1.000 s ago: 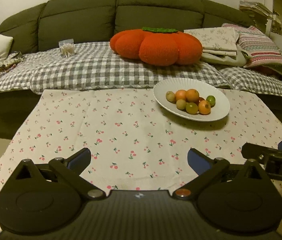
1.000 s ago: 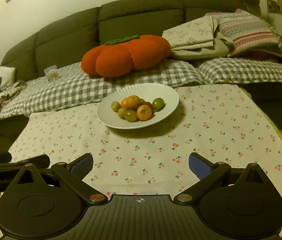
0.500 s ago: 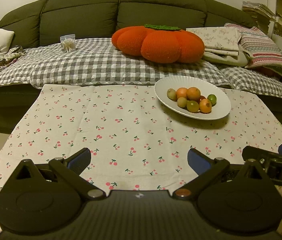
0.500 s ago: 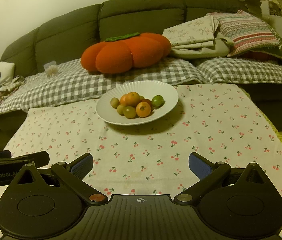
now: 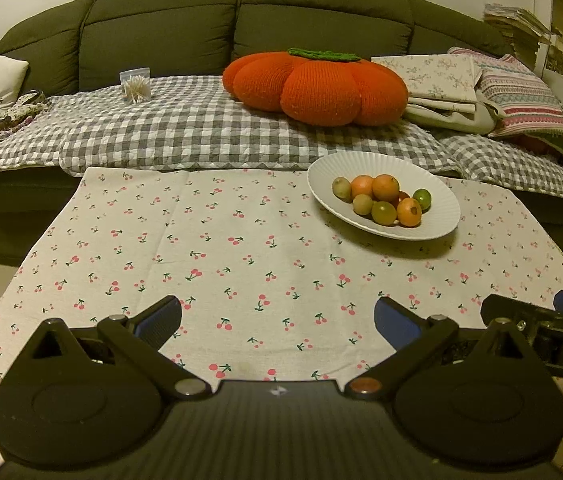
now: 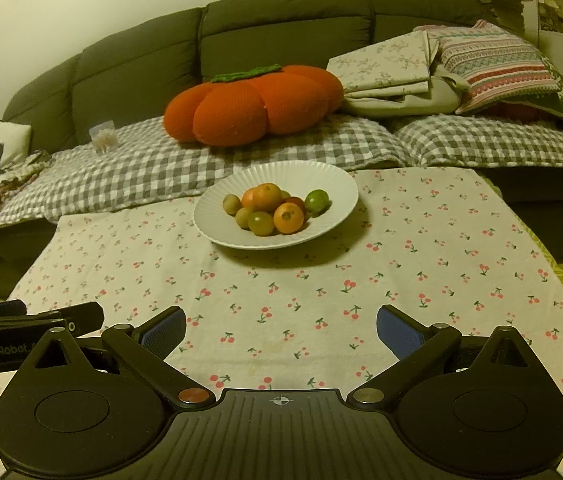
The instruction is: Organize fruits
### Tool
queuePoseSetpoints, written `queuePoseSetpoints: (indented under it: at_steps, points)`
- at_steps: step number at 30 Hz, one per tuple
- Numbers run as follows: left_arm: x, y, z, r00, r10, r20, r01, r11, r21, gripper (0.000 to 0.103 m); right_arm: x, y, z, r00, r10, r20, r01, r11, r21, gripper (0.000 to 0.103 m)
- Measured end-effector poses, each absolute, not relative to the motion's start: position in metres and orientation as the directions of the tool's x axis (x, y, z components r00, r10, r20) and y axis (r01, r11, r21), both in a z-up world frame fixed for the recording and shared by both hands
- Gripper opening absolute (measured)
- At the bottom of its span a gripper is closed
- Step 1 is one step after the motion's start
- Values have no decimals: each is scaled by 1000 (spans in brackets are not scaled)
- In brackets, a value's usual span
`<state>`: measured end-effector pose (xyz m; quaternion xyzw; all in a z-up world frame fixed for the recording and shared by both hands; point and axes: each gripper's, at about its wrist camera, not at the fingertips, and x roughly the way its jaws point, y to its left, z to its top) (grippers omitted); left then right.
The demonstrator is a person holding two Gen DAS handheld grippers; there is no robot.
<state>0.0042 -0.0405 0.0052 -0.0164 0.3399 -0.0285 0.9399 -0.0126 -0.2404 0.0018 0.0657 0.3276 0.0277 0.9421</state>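
Since a second ago both of my views have tipped a little: the white plate (image 5: 439, 196) sits lower in the left wrist picture and higher up in the right wrist one, while the fruit on it lies as it did. My left gripper (image 5: 277, 320) hangs over the near part of the cherry-print tablecloth (image 5: 217, 248), its blue-padded fingers spread wide with only cloth showing between them. My right gripper (image 6: 280, 325) is the same, fingers wide apart and holding nothing, over the near edge of the cloth. Each gripper shows at the edge of the other's view, so the two are side by side.

The fruits (image 6: 271, 208) are piled together in the middle of the plate, which rests on the far part of the tablecloth, right of centre from my left camera and nearly straight ahead from my right one. I count several: orange ones (image 6: 267, 196) heaped at the top and front, yellow-green ones on the left and front, one green fruit (image 6: 316, 199) on the right side of the heap, and a red one half hidden among them. All are well apart from both grippers.

Behind the table stands a dark green sofa (image 5: 241, 12) covered by a grey checked blanket (image 5: 185, 132), with an orange pumpkin-shaped cushion (image 5: 317, 86) on it, folded linen and a striped pillow to its right.
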Motion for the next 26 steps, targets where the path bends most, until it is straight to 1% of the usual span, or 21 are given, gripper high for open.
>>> queuePoseSetpoints:
  at_steps: [26]
  points:
    - [4, -42, 6, 769, -81, -635, 65, 997, -48, 102, -13, -238, 2, 784, 99, -613, -13, 990, 142, 102]
